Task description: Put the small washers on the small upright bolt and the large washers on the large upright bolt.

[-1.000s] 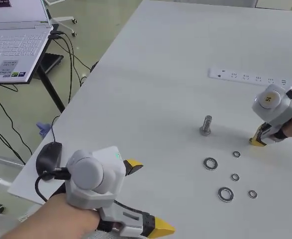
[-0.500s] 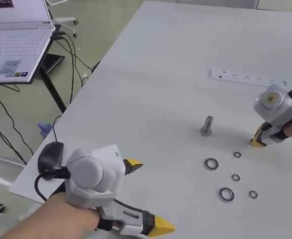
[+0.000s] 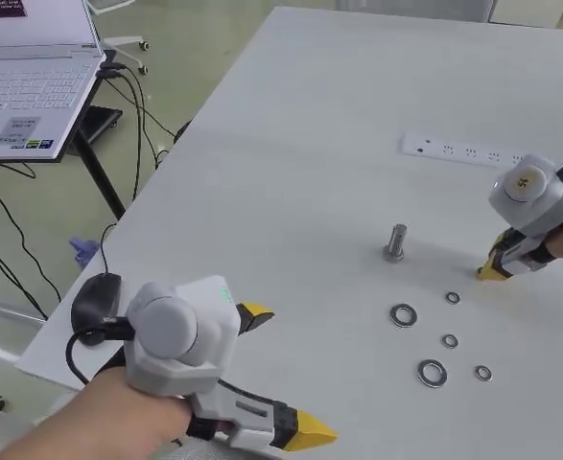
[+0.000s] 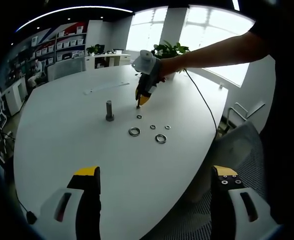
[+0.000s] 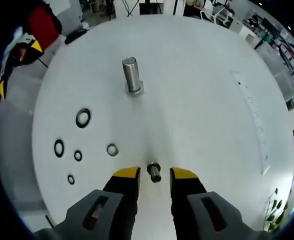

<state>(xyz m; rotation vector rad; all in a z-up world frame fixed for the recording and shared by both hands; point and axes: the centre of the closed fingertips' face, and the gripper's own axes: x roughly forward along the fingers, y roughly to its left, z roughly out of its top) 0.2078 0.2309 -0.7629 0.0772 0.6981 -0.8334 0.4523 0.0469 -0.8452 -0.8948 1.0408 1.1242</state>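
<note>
Large upright bolt (image 3: 396, 241) stands on the worktop (image 3: 291, 172), right of centre. Power strip (image 3: 463, 151) lies behind it, toward the far side. In front of the bolt lie two large washers (image 3: 404, 314), one nearer the person than the other. Three small washers (image 3: 450, 340) lie just to their right. Small upright bolt (image 5: 154, 171) stands right of the large one, between the jaws of the right tool (image 3: 492, 273), seemingly clear of both. Left tool (image 3: 286, 376) hangs over the near left corner, well apart from the washers. Laptop (image 3: 27, 86) sits beyond the worktop's left edge.

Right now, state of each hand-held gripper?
Left hand-held gripper: open, empty.
Right hand-held gripper: open, jaws either side of the small bolt, not clamped.
</note>
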